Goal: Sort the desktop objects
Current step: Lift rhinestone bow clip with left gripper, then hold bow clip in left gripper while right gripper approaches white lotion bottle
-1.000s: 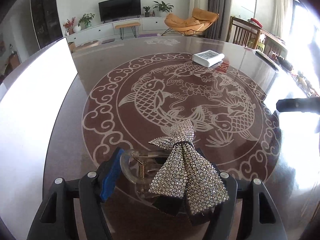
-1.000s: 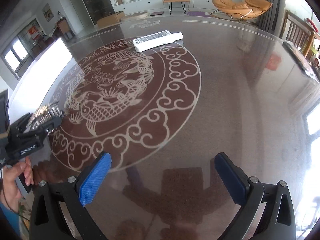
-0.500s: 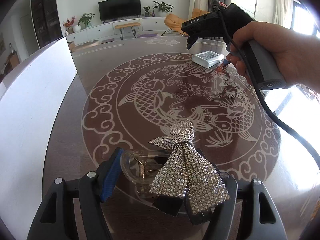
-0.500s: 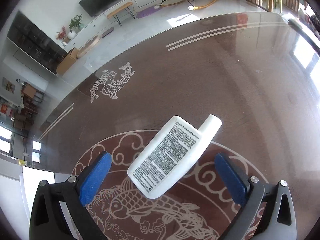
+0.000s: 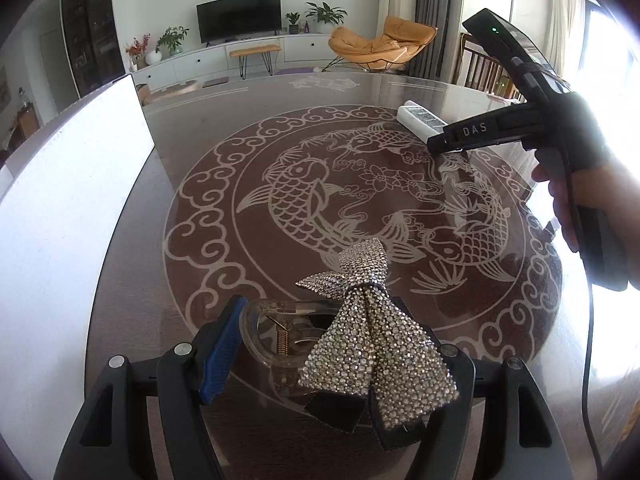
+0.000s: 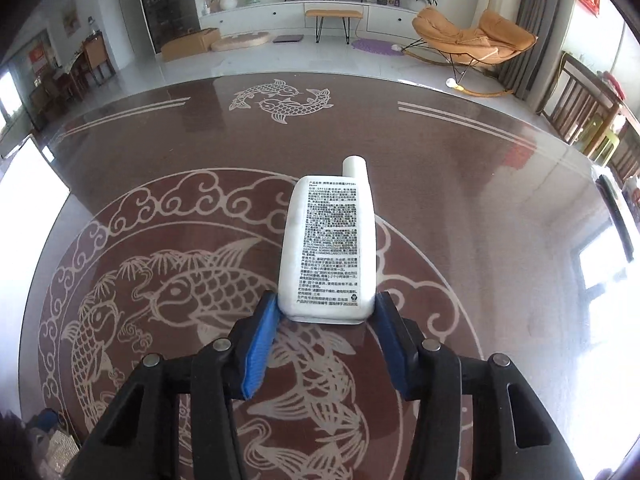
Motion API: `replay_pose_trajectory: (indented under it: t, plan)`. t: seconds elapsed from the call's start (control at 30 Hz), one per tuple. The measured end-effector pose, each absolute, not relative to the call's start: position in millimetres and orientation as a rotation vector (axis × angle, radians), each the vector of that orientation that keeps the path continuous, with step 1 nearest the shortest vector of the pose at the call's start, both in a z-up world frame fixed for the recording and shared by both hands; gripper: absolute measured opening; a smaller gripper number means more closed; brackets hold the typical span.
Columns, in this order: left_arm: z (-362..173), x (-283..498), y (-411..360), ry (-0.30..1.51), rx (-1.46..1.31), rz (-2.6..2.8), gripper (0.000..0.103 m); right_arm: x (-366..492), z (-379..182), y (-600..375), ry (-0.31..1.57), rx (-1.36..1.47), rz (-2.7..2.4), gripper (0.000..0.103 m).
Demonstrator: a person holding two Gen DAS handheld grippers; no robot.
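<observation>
On the table [image 6: 460, 208], the white bottle [image 6: 329, 248] lies flat, cap pointing away, its base between the right gripper's [image 6: 326, 312] 2 blue pads [image 6: 260, 344]; the jaws have just been closing and now press both sides of the bottle. Nearer the table's edge, the left gripper [image 5: 328, 344] pinches a clear hair clip [image 5: 272, 336] with a rhinestone bow [image 5: 372, 344], held just above the fish pattern.
</observation>
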State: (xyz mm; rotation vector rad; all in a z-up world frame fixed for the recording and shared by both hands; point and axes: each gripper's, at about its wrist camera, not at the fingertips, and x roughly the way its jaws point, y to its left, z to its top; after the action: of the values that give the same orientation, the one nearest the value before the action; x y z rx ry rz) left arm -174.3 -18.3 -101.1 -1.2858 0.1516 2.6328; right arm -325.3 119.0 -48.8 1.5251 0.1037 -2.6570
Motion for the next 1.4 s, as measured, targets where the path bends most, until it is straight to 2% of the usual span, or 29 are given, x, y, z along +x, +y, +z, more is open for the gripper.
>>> replay_pose_trajectory:
  t: [0.33, 0.43, 0.5, 0.53, 0.57, 0.63, 0.67, 0.73, 1.4]
  plan:
    - [-101.0, -174.2, -18.1, 0.151, -1.286, 2.633, 0.069, -113.9, -54.7, 164.4, 0.200, 1.355, -2.586, 0.050]
    - [-101.1, -174.3, -18.3, 0.151, -1.286, 2.632, 0.069, -83.7, -56.6, 173.6, 0.190, 1.306, -2.604, 0.051]
    - [-101.3, -173.9, -16.6, 0.159, -1.287, 2.625, 0.073, -80.6, -60.0, 178.5, 0.151, 1.300, -2.631, 0.067]
    - [-102.2, -174.3, -15.0, 0.168, -1.298, 2.618, 0.082, -82.8, -61.4, 179.7, 0.137, 1.310, -2.647, 0.081]
    - [-103.0, -174.9, -14.4, 0.171, -1.310, 2.614, 0.088, -86.8, -62.6, 181.4, 0.119, 1.321, -2.650, 0.090]
    - [-103.4, -175.1, -15.1, 0.165, -1.313, 2.608, 0.089, -92.5, -62.6, 178.1, 0.112, 1.328, -2.651, 0.091]
    - [-103.7, -175.4, -14.1, 0.170, -1.314, 2.607, 0.090, -93.9, -63.7, 175.7, 0.121, 1.335, -2.643, 0.098]
    - [-104.1, -175.4, -14.0, 0.172, -1.315, 2.606, 0.091, -98.1, -66.3, 168.8, 0.163, 1.351, -2.619, 0.103]
    - [-103.8, -175.6, -14.5, 0.170, -1.317, 2.605, 0.092, -101.3, -67.5, 169.9, 0.153, 1.349, -2.618, 0.103]
